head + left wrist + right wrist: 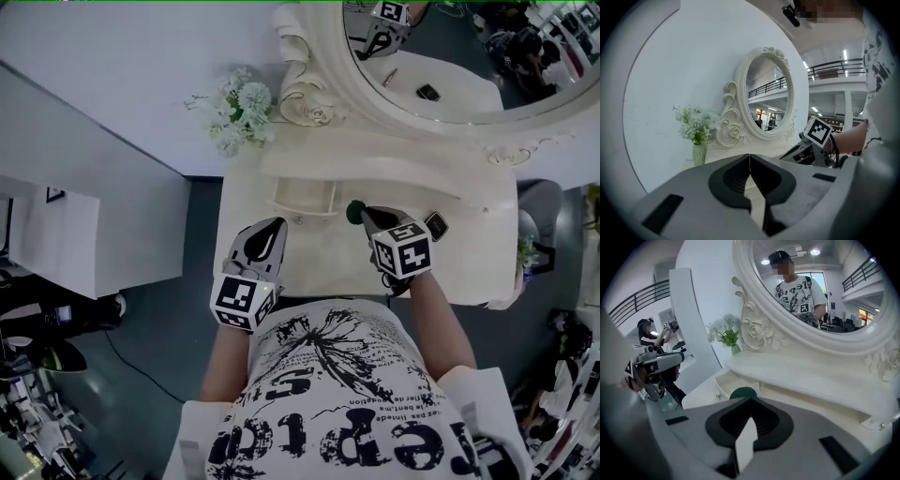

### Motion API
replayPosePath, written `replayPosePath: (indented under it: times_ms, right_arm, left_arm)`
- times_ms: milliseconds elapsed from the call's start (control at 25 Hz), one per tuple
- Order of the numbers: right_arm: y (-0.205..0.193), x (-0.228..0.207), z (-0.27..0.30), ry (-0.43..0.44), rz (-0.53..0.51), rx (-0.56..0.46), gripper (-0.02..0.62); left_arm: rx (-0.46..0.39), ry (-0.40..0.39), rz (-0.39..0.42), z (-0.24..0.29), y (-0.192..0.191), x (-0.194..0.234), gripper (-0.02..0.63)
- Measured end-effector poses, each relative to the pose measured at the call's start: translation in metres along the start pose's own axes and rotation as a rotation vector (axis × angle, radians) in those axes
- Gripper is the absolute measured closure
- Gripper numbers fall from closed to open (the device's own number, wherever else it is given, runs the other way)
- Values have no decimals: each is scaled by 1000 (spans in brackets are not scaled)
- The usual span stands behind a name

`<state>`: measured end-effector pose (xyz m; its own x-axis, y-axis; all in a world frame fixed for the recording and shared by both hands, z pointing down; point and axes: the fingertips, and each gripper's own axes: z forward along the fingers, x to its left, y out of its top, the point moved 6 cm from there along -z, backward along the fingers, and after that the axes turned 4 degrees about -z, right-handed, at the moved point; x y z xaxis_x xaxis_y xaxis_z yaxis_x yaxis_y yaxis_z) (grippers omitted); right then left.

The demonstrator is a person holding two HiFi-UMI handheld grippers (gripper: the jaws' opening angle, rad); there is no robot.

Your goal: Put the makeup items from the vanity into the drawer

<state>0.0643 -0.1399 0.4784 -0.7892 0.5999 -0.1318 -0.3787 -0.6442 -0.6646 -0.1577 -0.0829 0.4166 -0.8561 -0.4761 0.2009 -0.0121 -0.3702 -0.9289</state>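
Observation:
My right gripper [364, 216] is over the white vanity top [469, 253], just right of the small open drawer [305, 199]. Its jaws are closed, and a dark green round item [354, 212] sits pinched at their tips. In the right gripper view the green item [743, 393] pokes up just beyond the closed jaws of the right gripper [750, 400], with the drawer [723, 383] behind it to the left. My left gripper [270, 231] hovers at the vanity's left front, shut with nothing in it. In its own view the left gripper [749, 161] shows its jaws meeting.
A small black compact [437, 225] lies on the vanity right of my right gripper. A vase of white flowers [237, 111] stands at the back left, next to the oval mirror [441, 56] with its carved frame. A raised shelf [375, 159] runs under the mirror.

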Motion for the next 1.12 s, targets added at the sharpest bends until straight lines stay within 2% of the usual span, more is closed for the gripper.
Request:
replayPosePath:
  times_ms: [160, 360, 640, 800, 880, 1120]
  right_arm:
    - [31, 19, 20, 24, -38, -23, 568]
    - [53, 42, 52, 55, -62, -4, 568]
    - [56, 56, 88, 58, -50, 37, 566]
    - [55, 54, 96, 22, -16, 33, 559]
    - [54, 52, 95, 20, -2, 30, 466]
    - [47, 42, 74, 1, 25, -13, 457]
  left_arm:
    - [-24, 36, 4, -13, 8, 23, 584]
    - [-32, 80, -4, -29, 11, 49, 585]
    - [-24, 123, -21, -46, 6, 76, 586]
    - [-19, 134, -30, -50, 3, 85, 584]
    - [-18, 132, -33, -49, 3, 86, 586]
    - [-16, 84, -24, -33, 6, 77, 584]
